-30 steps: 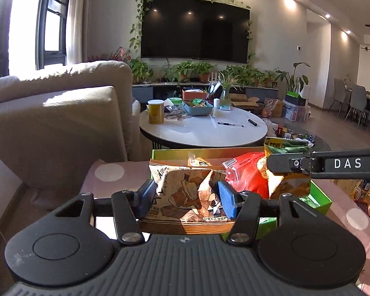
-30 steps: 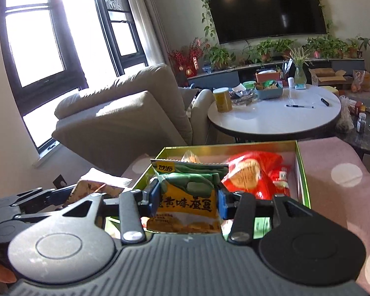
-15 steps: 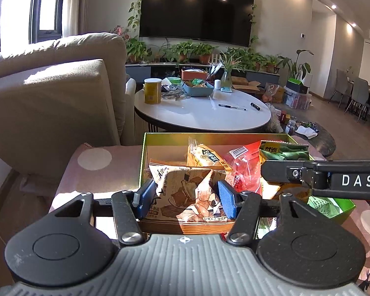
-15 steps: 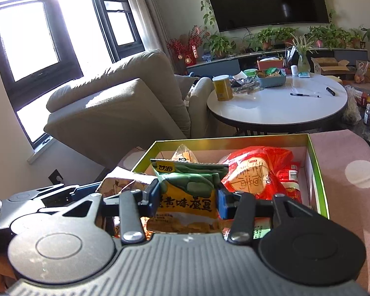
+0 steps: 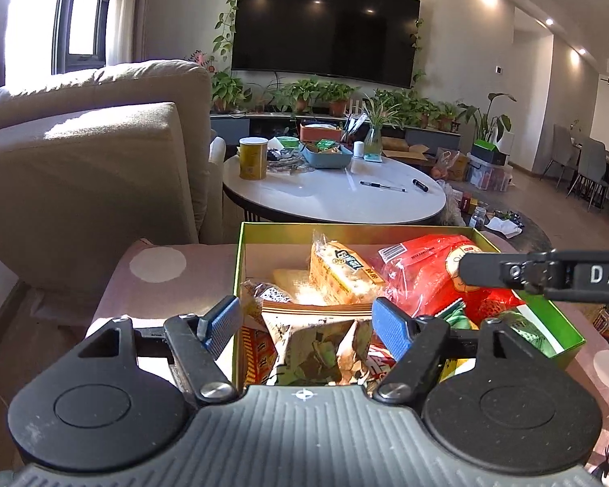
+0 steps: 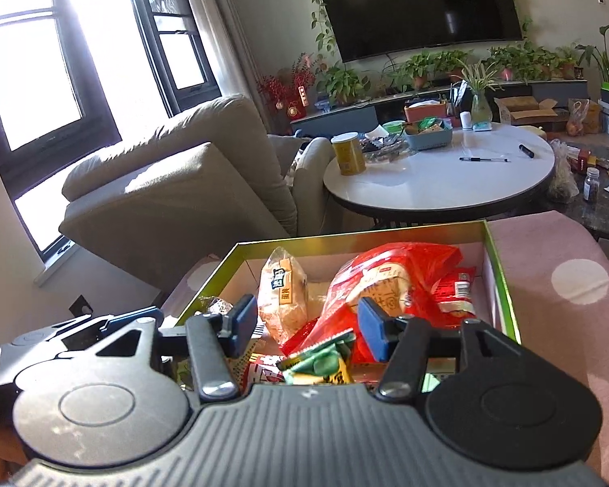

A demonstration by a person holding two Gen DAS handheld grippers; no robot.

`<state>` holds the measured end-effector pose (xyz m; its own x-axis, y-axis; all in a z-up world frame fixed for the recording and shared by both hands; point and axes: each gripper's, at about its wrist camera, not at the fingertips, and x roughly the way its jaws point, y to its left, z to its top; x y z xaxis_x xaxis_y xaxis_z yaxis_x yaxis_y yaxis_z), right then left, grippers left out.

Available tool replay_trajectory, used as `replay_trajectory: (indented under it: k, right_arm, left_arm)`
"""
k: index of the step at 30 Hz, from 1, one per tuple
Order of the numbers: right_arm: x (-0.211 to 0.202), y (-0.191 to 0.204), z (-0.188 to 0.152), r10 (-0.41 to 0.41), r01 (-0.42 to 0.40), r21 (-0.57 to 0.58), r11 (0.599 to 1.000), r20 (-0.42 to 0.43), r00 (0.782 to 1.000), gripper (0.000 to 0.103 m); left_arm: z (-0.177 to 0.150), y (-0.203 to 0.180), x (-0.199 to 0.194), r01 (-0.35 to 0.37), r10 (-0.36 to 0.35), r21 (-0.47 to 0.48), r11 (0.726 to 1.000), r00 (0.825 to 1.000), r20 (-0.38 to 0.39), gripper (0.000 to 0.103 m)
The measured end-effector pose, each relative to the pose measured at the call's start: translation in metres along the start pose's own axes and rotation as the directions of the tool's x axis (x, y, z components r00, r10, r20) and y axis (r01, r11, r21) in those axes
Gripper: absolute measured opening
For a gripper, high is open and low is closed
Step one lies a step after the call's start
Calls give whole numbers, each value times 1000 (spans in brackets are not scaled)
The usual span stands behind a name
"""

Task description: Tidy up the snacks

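Note:
A green box (image 5: 564, 326) (image 6: 500, 284) holds several snack bags. My left gripper (image 5: 304, 320) is open over its near left part; the brown snack bag (image 5: 316, 349) lies loose in the box below the jaws. My right gripper (image 6: 304, 326) is open over the box; the green and yellow snack bag (image 6: 320, 365) lies in the box beneath it. A red bag (image 5: 430, 280) (image 6: 389, 280) and a clear bread pack (image 5: 341, 274) (image 6: 282, 288) lie further in. The right gripper's body (image 5: 548, 274) crosses the left wrist view at the right.
The box stands on a pink spotted cloth (image 5: 158, 266) (image 6: 568, 268). A beige sofa (image 5: 85, 162) (image 6: 174, 186) is at the left. A round white table (image 5: 333, 195) (image 6: 446, 174) with a yellow can, a tray and pens stands behind the box.
Both grippers have opened and let go of their bags. The brown bag and the green-yellow bag have dropped into the box. Both grippers came lower over the box.

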<state>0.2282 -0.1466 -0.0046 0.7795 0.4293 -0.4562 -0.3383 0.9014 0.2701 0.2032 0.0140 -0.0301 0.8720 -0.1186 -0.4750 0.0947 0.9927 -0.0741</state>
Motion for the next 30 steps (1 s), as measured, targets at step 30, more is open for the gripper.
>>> replay_trajectory:
  k: [30]
  right_arm:
    - [-76, 5, -35, -15, 13, -44, 999, -30, 999, 80]
  left_arm:
    - [-115, -47, -141, 309, -194, 394, 866, 932, -307, 86]
